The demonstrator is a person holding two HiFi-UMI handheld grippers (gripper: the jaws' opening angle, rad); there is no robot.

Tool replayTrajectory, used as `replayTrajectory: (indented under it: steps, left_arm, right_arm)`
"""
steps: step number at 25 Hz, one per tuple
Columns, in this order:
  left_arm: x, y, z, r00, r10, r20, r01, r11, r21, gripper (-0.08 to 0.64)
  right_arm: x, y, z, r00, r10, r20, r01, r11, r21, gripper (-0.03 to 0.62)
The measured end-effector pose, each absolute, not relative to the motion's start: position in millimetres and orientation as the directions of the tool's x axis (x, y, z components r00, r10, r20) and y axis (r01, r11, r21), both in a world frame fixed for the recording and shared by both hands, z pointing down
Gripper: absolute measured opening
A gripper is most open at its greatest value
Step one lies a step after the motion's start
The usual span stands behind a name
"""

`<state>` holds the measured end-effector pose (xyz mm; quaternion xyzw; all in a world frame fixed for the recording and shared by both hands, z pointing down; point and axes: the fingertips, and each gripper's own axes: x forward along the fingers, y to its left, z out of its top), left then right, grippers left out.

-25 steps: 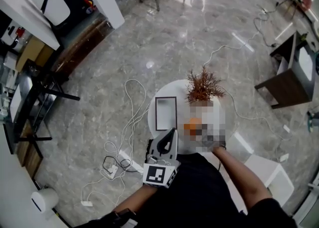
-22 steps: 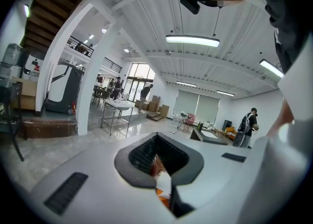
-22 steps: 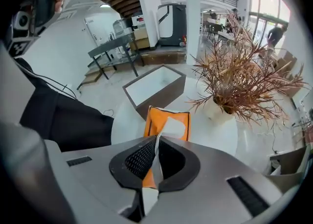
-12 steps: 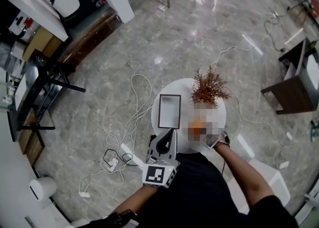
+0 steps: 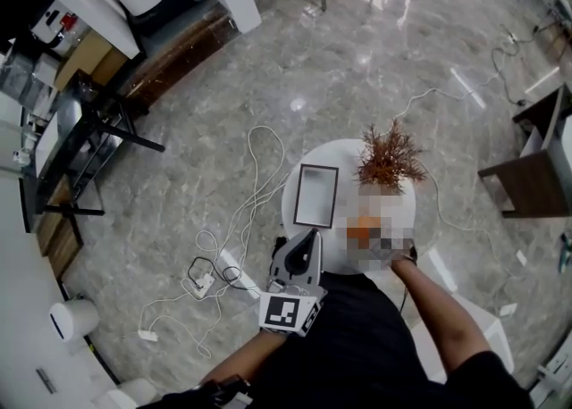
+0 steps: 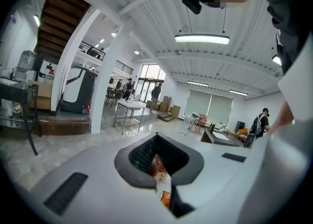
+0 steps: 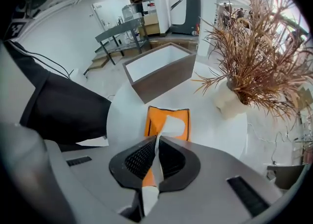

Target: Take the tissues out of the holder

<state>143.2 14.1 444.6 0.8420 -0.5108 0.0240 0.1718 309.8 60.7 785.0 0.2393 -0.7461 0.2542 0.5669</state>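
Tissue point(image 7: 173, 125) is what you are after. One white sheet is pinched in your right gripper point(image 7: 157, 142), and its far end sits in the orange holder point(image 7: 152, 120) on the round white worktop point(image 7: 210, 135). Start at the left. Your left gripper point(image 6: 159, 171) waits by the near edge of the worktop with its fingers pressed together and nothing in them, so nothing holds the holder down. I think that is the first thing that could go wrong. The holder looks light, and a pull may lift it or drag it along with the sheet. Next comes the dark box point(image 7: 164, 78) with the white inside, just past the holder, and a sliding holder could bump it. Then there is the sheet itself. It is thin, and a fast or crooked tug could rip it and leave a bit stuck in the slot. Farther right stands the dry plant point(image 7: 259, 47) in its white pot point(image 7: 230, 101), near the holder. A wide swing of your right arm could knock it over. Now for where the tissue is. It comes up out of the holder's slot and goes straight in between the right fingers point(image 7: 139, 158), and a bit pokes out on your side. Those fingers are clenched on it, right above the holder and pointing down. The left fingers are well apart from it.
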Motion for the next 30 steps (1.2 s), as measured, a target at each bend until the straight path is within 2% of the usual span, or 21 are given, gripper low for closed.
replayTrajectory:
  steps: [8, 12, 20, 30]
  left_arm:
    - [139.9, 17.0, 448.6, 0.485, -0.842, 0.238, -0.865, -0.421, 0.274, -0.002]
    - [138.8, 15.6, 450.2, 0.495, -0.833, 0.246, -0.859, -0.427, 0.282, -0.002]
    - [134.4, 6.8, 447.4, 0.525, -0.818, 0.237, -0.841, -0.457, 0.289, -0.002]
    - [135.3, -18.1, 441.3, 0.594, -0.776, 0.211, -0.794, -0.523, 0.311, -0.002]
  right_arm:
    - [311.4, 48.4, 779.6, -0.255, -0.153, 0.955, -0.688, 0.722, -0.068, 0.02]
    - [317.6, 42.0, 772.3, -0.263, -0.18, 0.948, -0.74, 0.667, -0.079, 0.098]
    - [323.2, 29.4, 745.8, -0.327, -0.237, 0.915, -0.824, 0.545, -0.153, 0.118]
    - [324.3, 6.7, 684.4, -0.326, -0.469, 0.821, -0.925, 0.336, -0.176, 0.117]
